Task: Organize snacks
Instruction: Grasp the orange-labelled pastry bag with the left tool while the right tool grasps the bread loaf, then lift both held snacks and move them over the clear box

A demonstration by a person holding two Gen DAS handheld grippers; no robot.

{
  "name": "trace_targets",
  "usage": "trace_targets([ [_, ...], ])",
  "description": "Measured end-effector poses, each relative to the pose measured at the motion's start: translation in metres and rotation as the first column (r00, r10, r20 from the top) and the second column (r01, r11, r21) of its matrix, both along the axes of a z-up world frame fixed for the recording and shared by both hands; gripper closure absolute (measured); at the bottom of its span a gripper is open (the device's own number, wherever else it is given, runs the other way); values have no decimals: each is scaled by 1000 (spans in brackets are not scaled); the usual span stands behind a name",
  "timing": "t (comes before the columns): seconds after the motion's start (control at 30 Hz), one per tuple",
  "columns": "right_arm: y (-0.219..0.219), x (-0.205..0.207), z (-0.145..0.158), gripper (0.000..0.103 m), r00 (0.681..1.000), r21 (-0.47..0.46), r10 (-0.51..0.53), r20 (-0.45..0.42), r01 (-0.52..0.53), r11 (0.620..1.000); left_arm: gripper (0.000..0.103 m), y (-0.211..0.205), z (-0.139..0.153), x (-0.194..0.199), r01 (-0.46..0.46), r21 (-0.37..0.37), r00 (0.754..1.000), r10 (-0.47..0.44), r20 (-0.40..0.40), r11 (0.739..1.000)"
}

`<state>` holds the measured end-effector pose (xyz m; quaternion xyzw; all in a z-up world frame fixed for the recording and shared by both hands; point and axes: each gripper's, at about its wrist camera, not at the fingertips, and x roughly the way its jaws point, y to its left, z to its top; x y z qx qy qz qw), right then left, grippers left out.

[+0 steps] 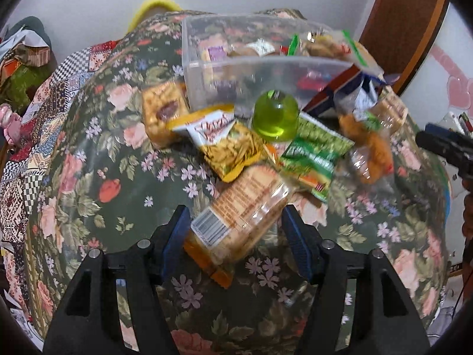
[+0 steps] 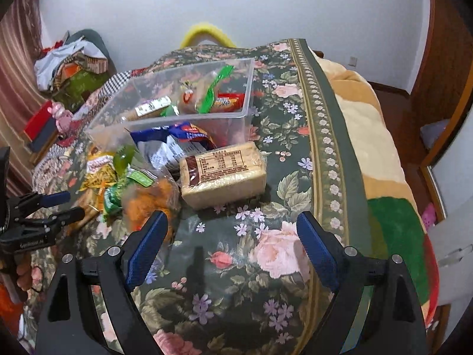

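Floral cloth in dark green with pink roses covers the whole work surface, and on it toward the back stands a clear plastic bin already holding several snack packs, among them a red packet and a green-edged bag; their printing is too blurred to read. Just in front of the bin's near wall lies a heap of loose snacks. Largest is a pale rectangular cake pack lying flat, its nutrition table facing up but too small to read. Beside it are a blue and white bag, a clear bag of orange snacks, a green wrapper, a yellow packet of sticks with illegible red script, and a green jelly cup. The left gripper has its blue pads spread moderately on either side of a clear-wrapped biscuit pack with a barcode label; whether they touch it I cannot tell. The right gripper is wide apart above bare cloth, holding nothing.
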<state>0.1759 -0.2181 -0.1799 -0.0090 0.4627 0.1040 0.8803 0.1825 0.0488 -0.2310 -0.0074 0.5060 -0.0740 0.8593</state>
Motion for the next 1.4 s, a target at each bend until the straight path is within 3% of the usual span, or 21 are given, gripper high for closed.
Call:
trace_targets([
  [0.2, 9, 19, -14, 16, 1000, -26, -3, -22, 2, 1000, 37, -4, -8, 7, 22, 0, 1000, -22, 11, 1000],
  [0.37, 9, 30, -20, 15, 999, 7, 4, -42, -4, 1000, 39, 0, -14, 14, 13, -53, 1000, -13, 11, 998],
  [0.53, 11, 37, -22, 17, 999, 32, 14, -47, -13, 999, 56, -1, -11, 16, 24, -89, 1000, -23, 11, 996],
  [0.6, 12, 37, -21, 21, 999, 42, 22, -40, -20, 999, 69, -8, -7, 12, 45, -70, 999, -44, 24, 997],
  [0.77, 13, 32, -19, 23, 1000, 26, 14, -25, -14, 1000, 69, -21, 1, 6, 64, -25, 996, -62, 58, 998],
  [1.1, 0, 11, 3, 25, 1000, 13, -4, 24, 4, 1000, 69, -16, 43, -8, 41, -45, 990, -35, 137, 998],
  [1.13, -2, 7, 10, 34, 999, 30, 4, 39, -5, 1000, 69, -16, 47, -9, 40, -45, 988, -33, 149, 998],
  [1.17, -2, 7, 13, 74, 1000, 38, 16, 27, -17, 999, 69, -16, 52, -9, 39, -44, 987, -32, 160, 998],
  [1.3, -5, 10, 27, 82, 999, 41, 14, 45, -16, 999, 69, -18, 69, -8, 36, -42, 979, -27, 203, 998],
  [1.4, -7, 11, 25, 81, 999, 71, 24, 24, -26, 997, 69, -19, 73, -7, 35, -51, 976, -24, 215, 998],
])
